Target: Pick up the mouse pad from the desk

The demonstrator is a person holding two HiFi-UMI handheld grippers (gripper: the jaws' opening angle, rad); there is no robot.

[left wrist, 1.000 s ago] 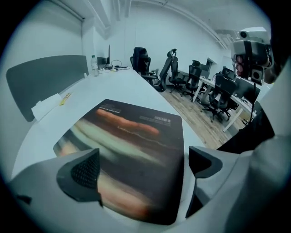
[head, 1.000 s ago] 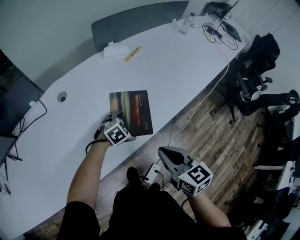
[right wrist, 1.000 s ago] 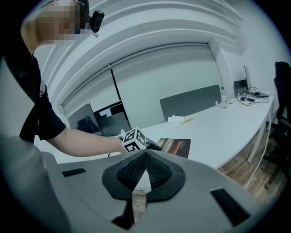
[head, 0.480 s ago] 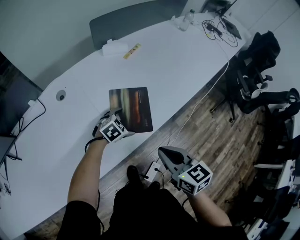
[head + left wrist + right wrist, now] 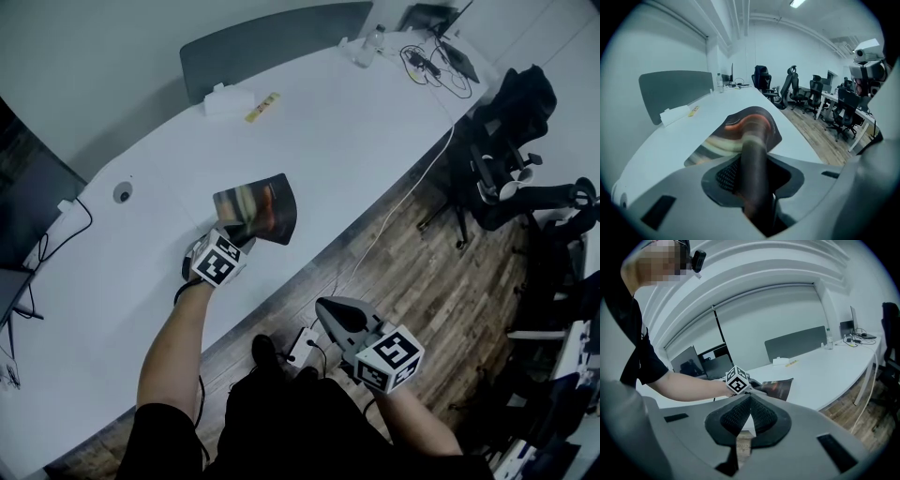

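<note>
Over white desk [image 5: 356, 122], mouse pad [image 5: 267, 204] between closing jaws, left gripper [image 5: 234, 231]

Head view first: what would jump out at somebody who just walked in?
The dark mouse pad catches the eye. Its near edge is pinched in the left gripper, whose jaws are closing on it, and it curls up from the big white desk. The right gripper hangs shut and empty over the wooden floor, beside the desk's edge. Black office chairs crowd the right side.
</note>
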